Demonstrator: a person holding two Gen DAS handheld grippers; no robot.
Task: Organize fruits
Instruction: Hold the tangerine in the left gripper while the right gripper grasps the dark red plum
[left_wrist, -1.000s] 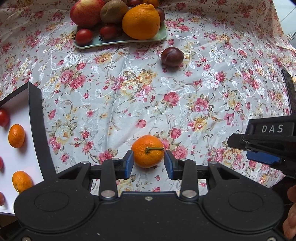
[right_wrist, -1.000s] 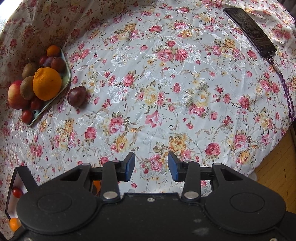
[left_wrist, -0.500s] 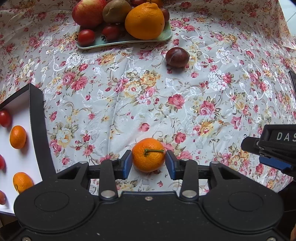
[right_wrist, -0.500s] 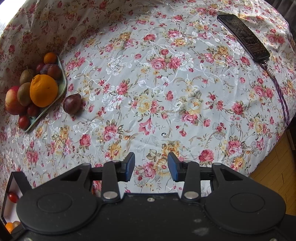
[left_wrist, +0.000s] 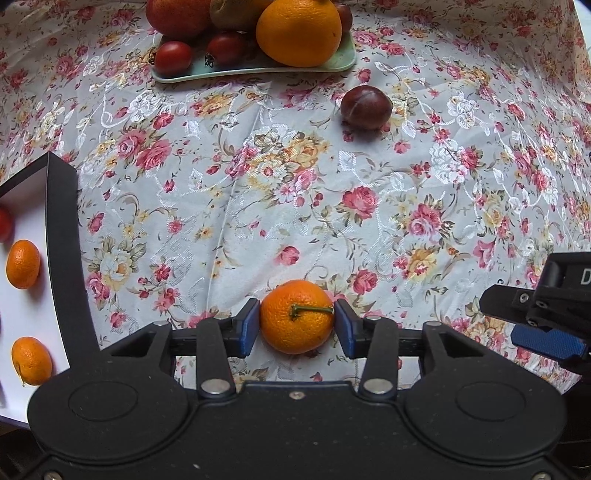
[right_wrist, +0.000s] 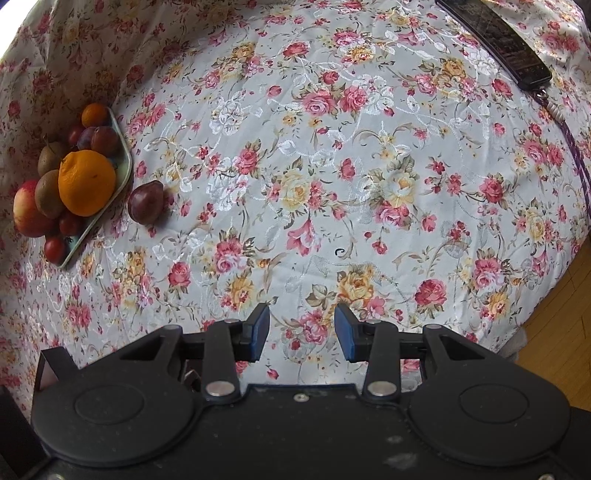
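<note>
Orange against blue pads, a mandarin (left_wrist: 296, 316) sits pinched in the left gripper (left_wrist: 297, 324) on the floral cloth (left_wrist: 258, 192), beside a white box (left_wrist: 55, 280) only that view shows inside. The right gripper (right_wrist: 301, 332) hangs spread, empty; its view alone shows a dark remote (right_wrist: 495, 40).

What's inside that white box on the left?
The white box holds two small oranges and a red fruit at the picture's edge. The rest of its inside is out of view.
</note>
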